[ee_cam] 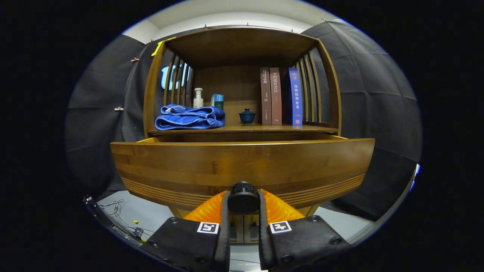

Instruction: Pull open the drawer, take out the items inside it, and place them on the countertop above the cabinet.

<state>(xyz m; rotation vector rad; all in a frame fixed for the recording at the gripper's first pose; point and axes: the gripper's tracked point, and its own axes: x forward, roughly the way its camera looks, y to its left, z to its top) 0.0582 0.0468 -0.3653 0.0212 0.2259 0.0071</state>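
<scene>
Just under the countertop [242, 129], the wooden drawer [242, 166] sticks out, pulled open. The gripper [243, 200] squeezes its round knob [243, 197] with both fingers. The drawer looks hard and heavy, and the knob is the best place to hold.

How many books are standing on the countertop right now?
3, upright in a row on the countertop, right of the small lidded cup: two brown books, then a blue book. The gripper is shut on the drawer knob.

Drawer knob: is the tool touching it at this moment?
Touching. In the gripper view the tool is shut on the drawer knob: both fingers press against its sides with no gap, and the drawer stands pulled out from the cabinet.
</scene>
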